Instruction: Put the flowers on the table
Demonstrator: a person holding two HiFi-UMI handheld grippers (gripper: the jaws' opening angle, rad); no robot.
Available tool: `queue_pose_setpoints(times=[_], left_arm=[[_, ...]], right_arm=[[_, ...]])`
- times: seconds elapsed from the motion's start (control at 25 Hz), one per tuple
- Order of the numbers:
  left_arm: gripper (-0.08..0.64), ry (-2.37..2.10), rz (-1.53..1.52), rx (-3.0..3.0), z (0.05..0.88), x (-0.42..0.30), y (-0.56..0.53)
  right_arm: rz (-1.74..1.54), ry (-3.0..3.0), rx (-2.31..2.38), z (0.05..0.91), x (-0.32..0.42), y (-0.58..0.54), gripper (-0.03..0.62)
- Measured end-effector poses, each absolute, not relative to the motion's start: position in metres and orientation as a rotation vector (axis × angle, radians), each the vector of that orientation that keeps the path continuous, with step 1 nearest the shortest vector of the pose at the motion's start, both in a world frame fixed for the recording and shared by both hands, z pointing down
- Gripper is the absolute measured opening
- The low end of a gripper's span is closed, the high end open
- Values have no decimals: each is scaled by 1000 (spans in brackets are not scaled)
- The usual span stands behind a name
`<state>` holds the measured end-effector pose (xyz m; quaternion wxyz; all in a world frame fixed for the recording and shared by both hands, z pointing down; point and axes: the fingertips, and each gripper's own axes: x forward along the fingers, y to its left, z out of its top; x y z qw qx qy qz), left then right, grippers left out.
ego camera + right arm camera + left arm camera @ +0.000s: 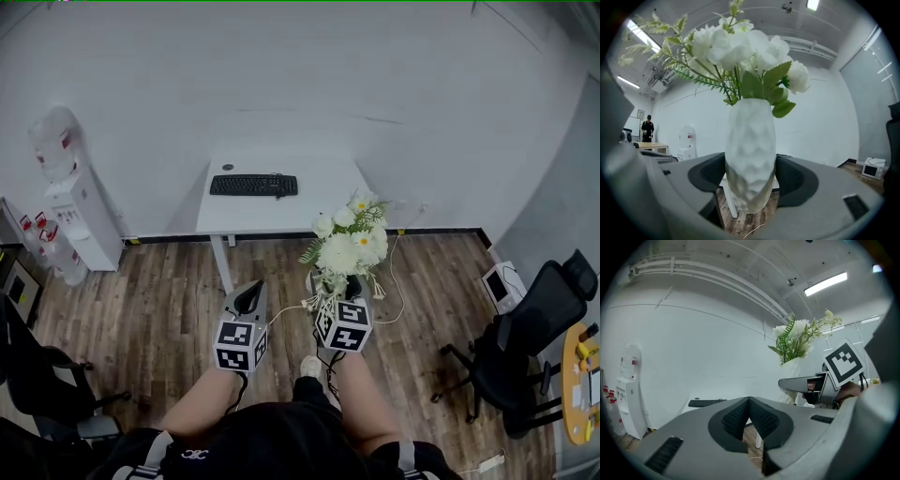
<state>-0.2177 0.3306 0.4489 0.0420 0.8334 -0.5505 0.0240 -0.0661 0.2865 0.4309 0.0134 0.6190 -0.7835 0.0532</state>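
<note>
A bunch of white flowers [350, 236] with green leaves stands in a white dimpled vase [751, 154]. My right gripper [751, 177] is shut on the vase, one pad [711, 174] against each side, and holds it upright above the wooden floor. The blooms [740, 42] rise over the jaws. In the head view the right gripper [335, 286] is just short of the white table [323, 208], off its front right corner. My left gripper [248, 298] is beside it, shut and empty, its tips [749, 401] meeting. The flowers [799, 336] show at its right.
A black keyboard [253, 185] lies at the table's back left. A water dispenser [80, 211] stands by the left wall. A black office chair [525, 347] and a small white appliance [502, 281] sit on the floor at right. A person [648, 129] stands far off.
</note>
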Motion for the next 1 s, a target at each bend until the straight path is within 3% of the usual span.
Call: queue_pose_setpoints(times=[0.44,1.0], left_arm=[[2,-1705,102,2516,460,-197,239],[2,-1726,164,2473,471,-115,43]], right_arm=[[232,-2432,1887,455,-46,188,341],[284,-2452,1804,472,25,-9,341]])
